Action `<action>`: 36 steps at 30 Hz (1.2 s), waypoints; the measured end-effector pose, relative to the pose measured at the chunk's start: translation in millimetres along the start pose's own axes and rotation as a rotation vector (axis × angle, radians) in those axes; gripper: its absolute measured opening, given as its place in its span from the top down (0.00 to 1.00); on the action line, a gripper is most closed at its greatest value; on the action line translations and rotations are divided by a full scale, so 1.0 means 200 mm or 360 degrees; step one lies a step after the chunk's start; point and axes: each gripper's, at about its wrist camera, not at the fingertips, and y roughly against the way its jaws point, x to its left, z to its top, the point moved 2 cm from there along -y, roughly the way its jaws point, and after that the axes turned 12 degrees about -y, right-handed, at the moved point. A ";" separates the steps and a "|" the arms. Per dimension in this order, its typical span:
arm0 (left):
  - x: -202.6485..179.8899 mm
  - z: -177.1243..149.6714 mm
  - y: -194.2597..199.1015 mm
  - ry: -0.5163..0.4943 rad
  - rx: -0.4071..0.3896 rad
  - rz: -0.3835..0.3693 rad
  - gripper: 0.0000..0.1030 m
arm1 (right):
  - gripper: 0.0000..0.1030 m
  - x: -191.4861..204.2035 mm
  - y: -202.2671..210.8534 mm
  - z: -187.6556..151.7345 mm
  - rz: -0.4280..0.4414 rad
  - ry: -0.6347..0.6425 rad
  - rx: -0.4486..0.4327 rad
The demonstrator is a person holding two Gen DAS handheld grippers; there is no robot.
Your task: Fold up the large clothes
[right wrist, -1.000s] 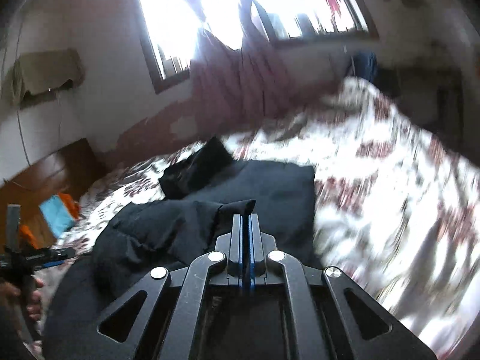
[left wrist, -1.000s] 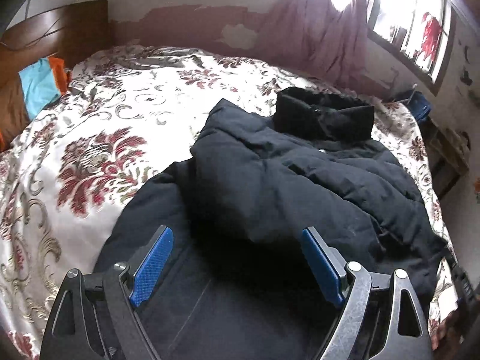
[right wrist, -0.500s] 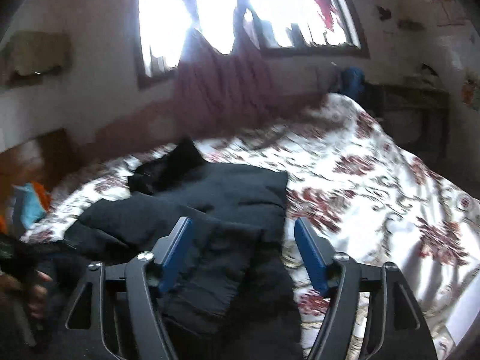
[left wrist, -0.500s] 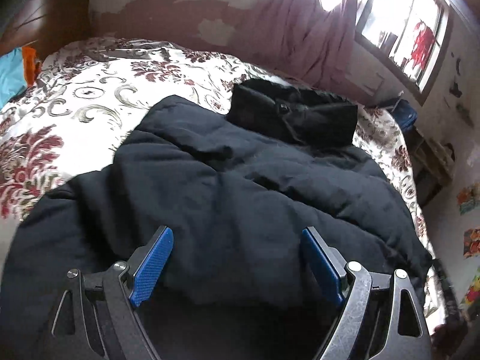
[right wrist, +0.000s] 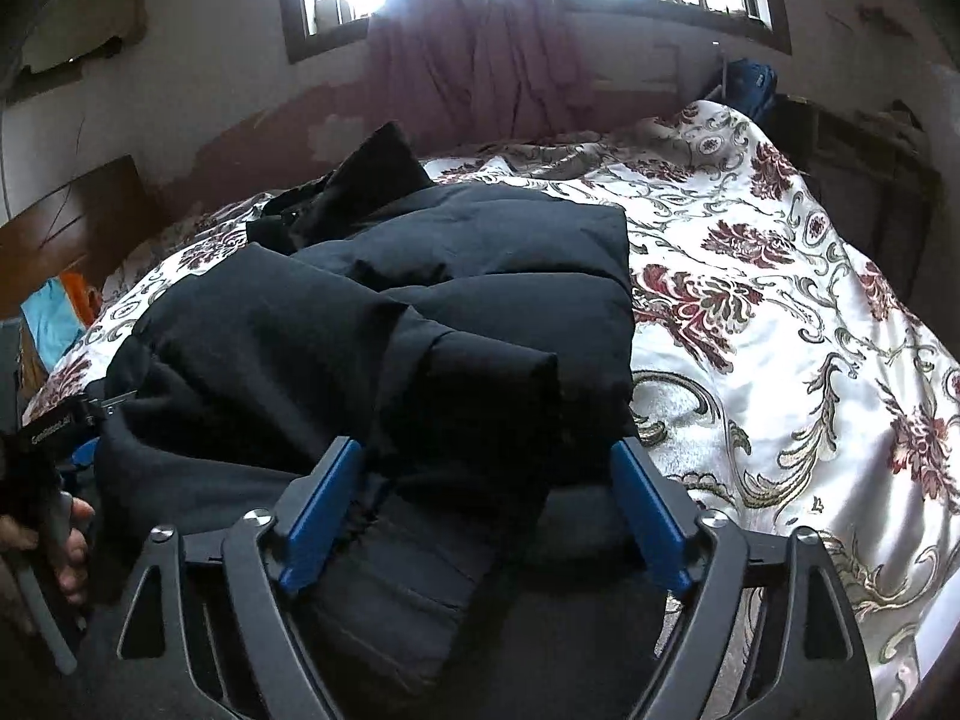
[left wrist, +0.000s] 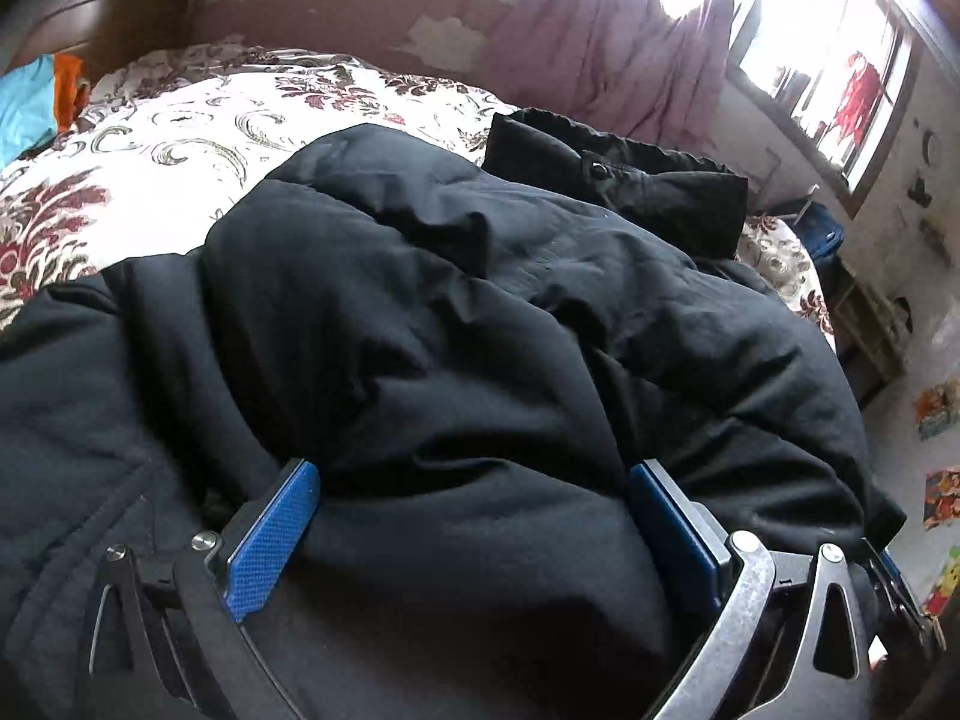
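A large black padded jacket lies partly folded on a bed with a floral cover, its collar at the far end. My left gripper sits low over the jacket's near part. Its jaws are opening wide, and a bulge of black fabric lies between the blue pads without being pinched. My right gripper is opening too, and the folded-over sleeve rests loose between its pads. In the right wrist view the left gripper shows at the left edge, held by a hand.
A wooden headboard stands at the bed's left end, with blue and orange cloth beside it. A pink curtain hangs under bright windows. A blue bag sits past the bed's far corner.
My right gripper went from shut to wide apart and let go of the sleeve fold, which now lies on the jacket. My left gripper sank closer onto the jacket.
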 end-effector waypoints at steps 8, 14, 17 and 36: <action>0.06 -0.02 0.00 0.0113 -0.0054 -0.0091 0.00 | 0.02 -0.19 -0.09 0.00 0.0214 -0.0369 0.0163; 0.06 0.01 0.03 0.0261 0.0168 0.0000 0.00 | 0.02 -0.23 0.02 0.00 0.0044 -0.0381 0.0062; 0.11 -0.03 0.09 0.0498 0.0340 0.0007 0.00 | 0.02 -0.26 0.08 0.00 -0.0116 -0.0328 0.0004; 0.14 -0.12 1.00 0.0235 0.0347 -0.0033 0.00 | 0.02 -0.04 0.82 -0.28 0.0132 -0.0008 -0.0353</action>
